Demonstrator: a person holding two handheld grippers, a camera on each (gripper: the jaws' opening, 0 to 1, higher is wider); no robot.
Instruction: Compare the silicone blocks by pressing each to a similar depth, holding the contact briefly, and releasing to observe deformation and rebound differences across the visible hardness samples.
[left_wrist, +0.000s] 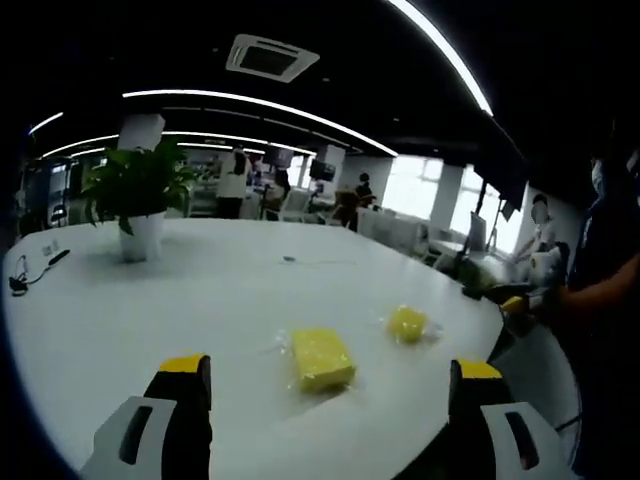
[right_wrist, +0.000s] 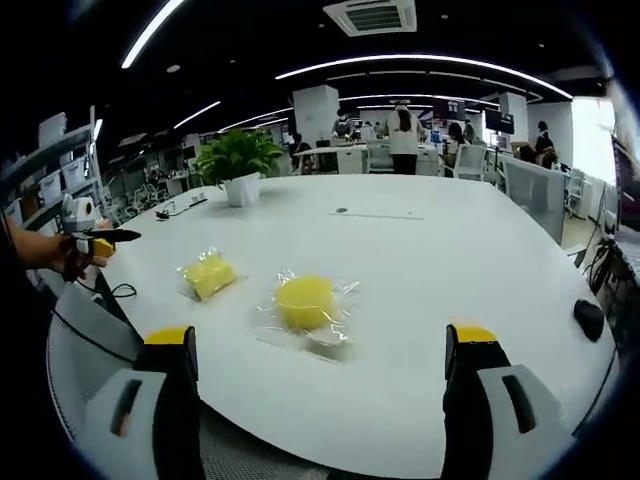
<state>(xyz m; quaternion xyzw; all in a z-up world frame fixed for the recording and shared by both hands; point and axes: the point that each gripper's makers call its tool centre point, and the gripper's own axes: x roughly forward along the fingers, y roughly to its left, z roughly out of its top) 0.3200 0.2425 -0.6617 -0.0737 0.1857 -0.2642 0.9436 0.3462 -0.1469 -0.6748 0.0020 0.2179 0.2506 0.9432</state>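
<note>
In the left gripper view, the left claw (left_wrist: 325, 385) has its two yellow-tipped jaws spread wide apart, holding nothing, above the near edge of the white oval counter (left_wrist: 220, 290). Just ahead of it, between the jaws and slightly toward the left one, lies the rectangular yellow silicone block in clear plastic wrap (left_wrist: 321, 359), flat on the counter. Farther ahead and toward the right jaw sits the round yellow silicone block in clear wrap (left_wrist: 407, 323), apart from the first. Well beyond the left jaw stands a green leafy plant in a white pot (left_wrist: 140, 200), with a dark cable (left_wrist: 30, 272) near the counter's far-left edge. To the right of the claw, a person's hand holds the other claw by the counter's edge.

In the right gripper view, the right claw (right_wrist: 318, 365) is likewise spread wide and holds nothing. The round block (right_wrist: 304, 301) lies just ahead of it, between the jaws, and the rectangular block (right_wrist: 208, 274) lies beyond the left jaw. A black computer mouse (right_wrist: 589, 318) rests out past the right jaw.
</note>
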